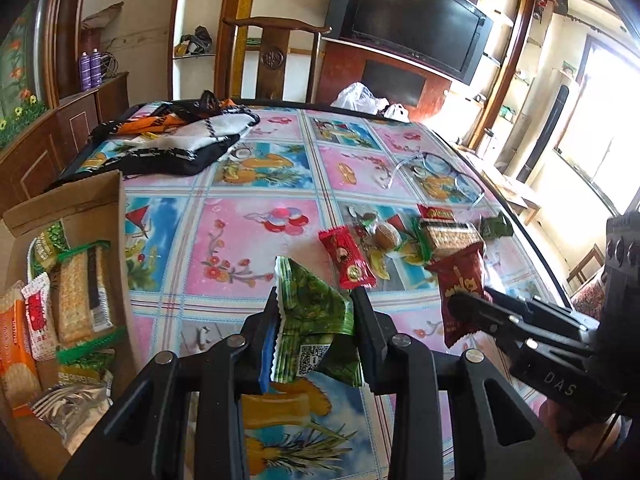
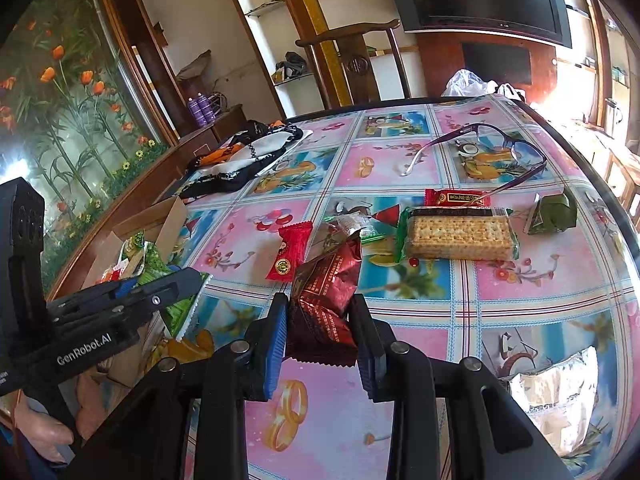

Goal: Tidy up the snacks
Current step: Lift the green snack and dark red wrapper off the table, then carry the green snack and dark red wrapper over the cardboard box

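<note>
The left gripper [image 1: 316, 312] pinched a green foil snack packet [image 1: 312, 320] between its blue pads, the packet lifted clear of the fruit-print tablecloth [image 1: 248, 240] near the table's near edge. Beside it, the right gripper [image 2: 322, 320] was clamped on a dark red snack packet [image 2: 326, 300], also held off the cloth.

At the left edge of the table stood an open cardboard box [image 1: 92, 208] — already holding a green-ended cracker pack [image 1: 80, 300], a small red-and-white packet [image 1: 38, 316], an orange biscuit pack [image 1: 16, 352] and a silver foil bag [image 1: 76, 404].

More snacks lay loose toward the right side of the table: a small bright red candy packet [image 2: 290, 250], a long clear pack of crackers [image 2: 460, 234], a flat red bar [image 2: 456, 198] touching its far side, and a small green pyramid-shaped packet [image 2: 554, 214] close to the right edge. A clear-wrapped round pastry [image 1: 386, 234] sat between the red candy and the crackers. A silver foil bag [image 2: 560, 392] rested near the right corner on the near side.

Farther back — a pair of purple-framed glasses [image 2: 492, 148] lay open on the cloth, and a black, white and orange cloth bag [image 1: 176, 140] sprawled by the far left corner.
</note>
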Tool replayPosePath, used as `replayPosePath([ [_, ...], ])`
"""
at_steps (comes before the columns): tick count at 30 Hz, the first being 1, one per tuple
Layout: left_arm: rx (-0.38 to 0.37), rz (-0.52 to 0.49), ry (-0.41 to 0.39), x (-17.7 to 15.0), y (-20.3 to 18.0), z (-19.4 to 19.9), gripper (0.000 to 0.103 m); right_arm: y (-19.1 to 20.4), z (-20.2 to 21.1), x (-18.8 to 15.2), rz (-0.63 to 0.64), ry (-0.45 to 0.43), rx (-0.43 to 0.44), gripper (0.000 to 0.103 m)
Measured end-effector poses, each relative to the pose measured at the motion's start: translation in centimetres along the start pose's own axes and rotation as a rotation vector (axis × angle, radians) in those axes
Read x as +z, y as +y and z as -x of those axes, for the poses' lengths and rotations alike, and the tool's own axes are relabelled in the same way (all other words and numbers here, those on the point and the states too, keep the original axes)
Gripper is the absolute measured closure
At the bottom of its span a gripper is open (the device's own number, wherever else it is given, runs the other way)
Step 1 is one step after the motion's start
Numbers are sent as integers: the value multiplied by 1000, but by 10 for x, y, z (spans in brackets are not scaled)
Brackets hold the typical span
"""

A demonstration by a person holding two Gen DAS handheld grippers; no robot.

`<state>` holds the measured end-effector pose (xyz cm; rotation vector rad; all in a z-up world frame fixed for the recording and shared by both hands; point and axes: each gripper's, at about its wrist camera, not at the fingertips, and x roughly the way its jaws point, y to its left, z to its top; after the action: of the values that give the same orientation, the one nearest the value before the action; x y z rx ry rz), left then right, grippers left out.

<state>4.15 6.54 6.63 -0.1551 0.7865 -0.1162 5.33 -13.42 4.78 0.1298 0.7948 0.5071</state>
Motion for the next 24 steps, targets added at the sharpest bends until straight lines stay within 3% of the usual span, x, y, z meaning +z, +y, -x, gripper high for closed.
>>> replayPosePath([
  [6, 8, 30, -37, 6, 14, 10, 71, 5, -2, 0, 12, -5, 8, 70],
  [11, 68, 36, -76, 9, 24, 18, 71, 11, -4, -1, 10, -7, 28, 70],
  [24, 78, 120, -114, 15, 58, 32, 71, 56, -15, -5, 35, -9, 118, 69],
])
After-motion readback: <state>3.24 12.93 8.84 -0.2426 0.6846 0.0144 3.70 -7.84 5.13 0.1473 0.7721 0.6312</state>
